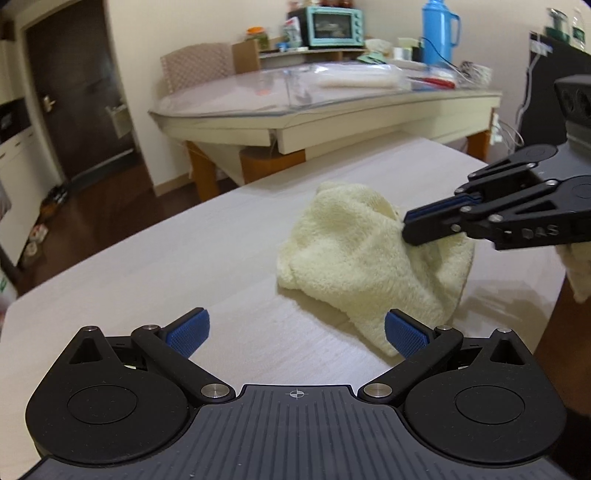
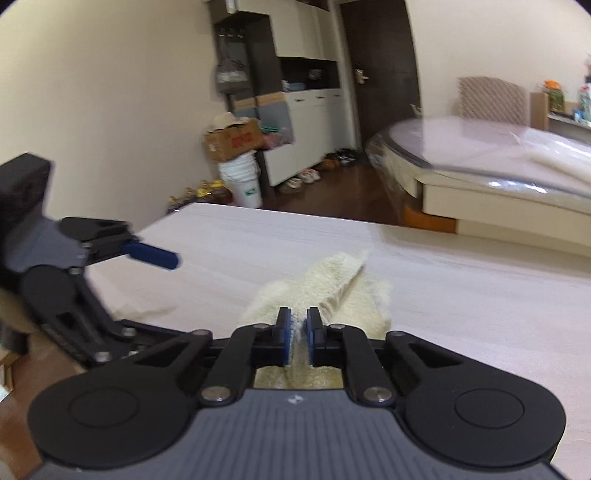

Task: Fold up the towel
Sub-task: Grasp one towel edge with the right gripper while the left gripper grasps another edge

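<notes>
The cream terry towel (image 1: 354, 254) sits crumpled in a heap on the pale wood-grain surface (image 1: 184, 258), toward the right side in the left wrist view, one flap trailing toward the near edge. In comes the right gripper (image 1: 408, 227) from the right, jaws pressed together on a fold at the top of the heap. The right wrist view confirms it: towel (image 2: 332, 280) fabric is squeezed between the blue pads (image 2: 286, 332), a ridge of cloth rising just ahead of the right gripper (image 2: 297, 326) and more of it bunched beneath.

The left gripper (image 1: 295, 330) hangs over the near part of the surface with its jaws spread wide and nothing between them; its right pad (image 1: 404, 334) is just beside the trailing flap, and I cannot tell whether it touches. From the right wrist view the left gripper (image 2: 147, 254) shows at the far left, blurred, apart from the heap.

Behind, a second table (image 1: 332, 110) under a clear plastic cover carries a blue thermos (image 1: 439, 33) and a teal toaster oven (image 1: 334, 24).
</notes>
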`<state>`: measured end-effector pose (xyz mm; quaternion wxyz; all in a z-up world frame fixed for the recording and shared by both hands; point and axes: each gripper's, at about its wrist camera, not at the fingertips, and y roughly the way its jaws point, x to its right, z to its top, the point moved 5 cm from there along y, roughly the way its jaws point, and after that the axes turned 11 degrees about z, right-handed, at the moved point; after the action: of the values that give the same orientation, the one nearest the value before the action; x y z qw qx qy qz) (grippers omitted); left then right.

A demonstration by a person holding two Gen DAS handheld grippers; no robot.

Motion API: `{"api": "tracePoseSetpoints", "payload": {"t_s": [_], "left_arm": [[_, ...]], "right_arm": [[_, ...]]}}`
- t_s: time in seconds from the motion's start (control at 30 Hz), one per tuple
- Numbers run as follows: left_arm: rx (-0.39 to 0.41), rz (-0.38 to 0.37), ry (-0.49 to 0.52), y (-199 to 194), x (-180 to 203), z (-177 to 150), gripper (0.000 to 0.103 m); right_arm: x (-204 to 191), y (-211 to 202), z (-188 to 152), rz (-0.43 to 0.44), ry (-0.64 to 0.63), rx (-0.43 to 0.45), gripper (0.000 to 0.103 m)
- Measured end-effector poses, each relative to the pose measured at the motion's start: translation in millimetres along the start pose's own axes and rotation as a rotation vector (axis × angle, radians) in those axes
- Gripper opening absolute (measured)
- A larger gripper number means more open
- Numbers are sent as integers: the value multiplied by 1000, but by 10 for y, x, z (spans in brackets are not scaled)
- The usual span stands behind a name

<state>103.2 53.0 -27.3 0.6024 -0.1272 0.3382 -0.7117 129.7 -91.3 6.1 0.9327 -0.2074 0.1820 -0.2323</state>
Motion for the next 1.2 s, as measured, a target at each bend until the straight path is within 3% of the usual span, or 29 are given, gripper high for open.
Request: {"api": "tracePoseSetpoints", "payload": {"t_s": [0.2, 0.37, 0.53, 0.73, 0.93, 1.03, 1.1, 1.2], "left_arm": [[-16, -3, 39, -198, -167, -67, 103], [-27, -33, -7, -281, -290, -26, 103], [-45, -83, -65, -168, -262, 8, 103], [-113, -106, -149, 39, -243, -202, 103], [-107, -106, -117, -8, -289, -387, 102], [-95, -108, -37, -54, -253, -426, 92], [-108, -125, 0, -36, -222, -443, 62], [-110, -134, 63, -5, -177, -450, 59]], "right_arm": [[-408, 62, 1, 25, -200, -38, 9], [-771, 209, -119, 52, -330, -89, 9], [-1008, 304, -283, 46, -364, -115, 9], [-1093, 278, -384, 50, -355, -126, 10], [-1010, 47, -415, 42, -310, -101, 20], [-818, -215, -480, -32, -252, -76, 30], [-692, -296, -521, -83, -235, -91, 37], [-448, -380, -529, -141, -174, -99, 38]]}}
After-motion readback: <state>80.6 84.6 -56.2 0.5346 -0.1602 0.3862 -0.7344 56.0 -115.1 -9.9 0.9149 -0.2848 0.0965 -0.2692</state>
